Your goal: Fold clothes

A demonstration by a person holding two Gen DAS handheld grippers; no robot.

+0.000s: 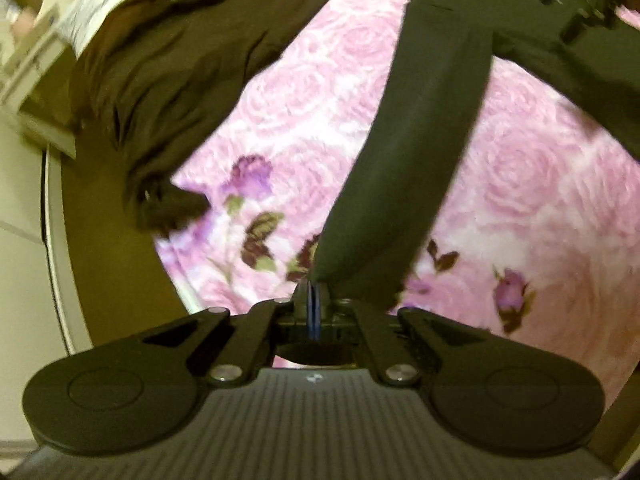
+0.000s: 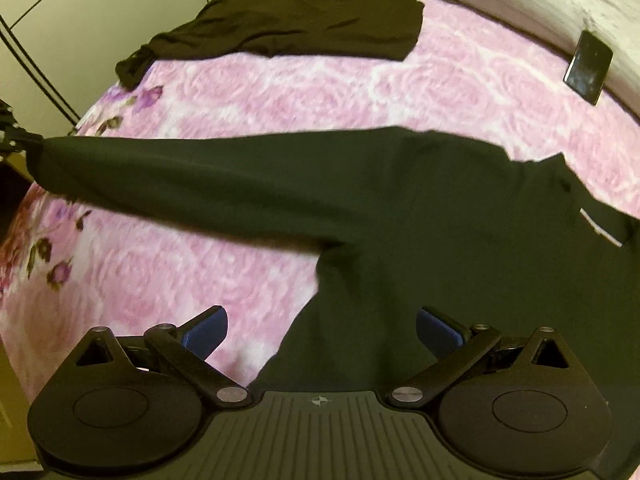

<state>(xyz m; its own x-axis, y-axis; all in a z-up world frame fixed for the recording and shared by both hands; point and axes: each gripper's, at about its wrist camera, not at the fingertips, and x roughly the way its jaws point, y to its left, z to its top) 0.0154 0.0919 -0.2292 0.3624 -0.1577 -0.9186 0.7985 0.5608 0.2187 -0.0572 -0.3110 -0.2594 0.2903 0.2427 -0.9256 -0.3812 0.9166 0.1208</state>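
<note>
Dark green sleeve [image 1: 404, 152] is pinched at its cuff by the left hand-held gripper [image 1: 314, 300], lower centre; the right hand-held gripper [image 2: 320, 332] is spread wide over the garment's body.

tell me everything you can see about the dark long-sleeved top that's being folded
The dark top looks like soft, matte, near-black knit. Its body lies on the pink rose-patterned blanket, with a small white tag near one edge. One long sleeve is stretched out straight, its cuff pinched in the shut left gripper. The right gripper is open over the body.
</note>
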